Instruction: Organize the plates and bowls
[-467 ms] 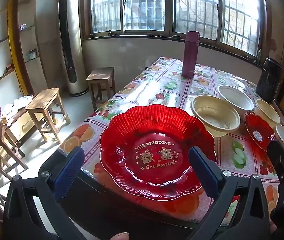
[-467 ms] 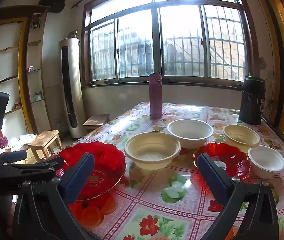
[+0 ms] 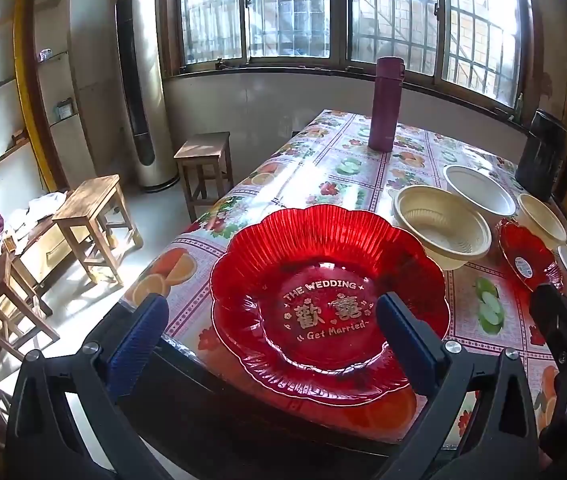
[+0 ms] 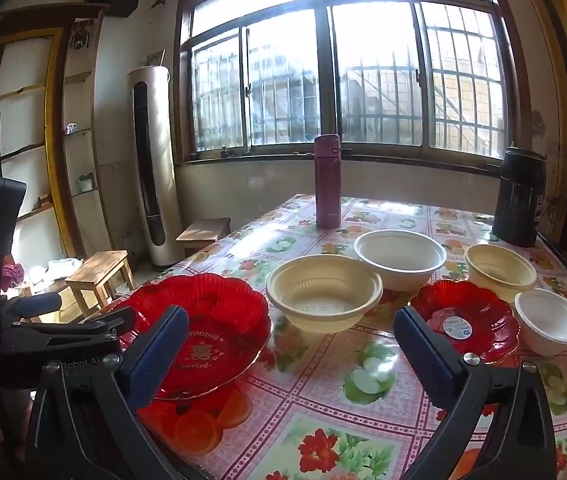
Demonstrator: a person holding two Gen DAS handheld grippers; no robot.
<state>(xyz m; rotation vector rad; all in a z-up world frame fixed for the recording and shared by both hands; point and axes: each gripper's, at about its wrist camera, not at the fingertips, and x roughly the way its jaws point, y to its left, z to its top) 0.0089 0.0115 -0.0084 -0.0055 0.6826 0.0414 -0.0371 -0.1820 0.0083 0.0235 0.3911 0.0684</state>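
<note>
My table (image 4: 323, 432) wears a fruit-and-flower oilcloth. On it: big red wedding plate (image 4: 211, 328) near left, small red plate (image 4: 479, 316) right, four pale bowls between and beyond, maroon flask (image 4: 327, 182) far, black canister (image 4: 519, 196) far right.

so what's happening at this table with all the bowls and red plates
A person holds a pair of tongs in each hand over a flowered table, sorting dishes. Both are wide open and hold nothing. The left tongs hover at the big red wedding plate; the right tongs point toward the large cream bowl and small red plate. Every bowl and plate sits on the table, unstacked.
</note>
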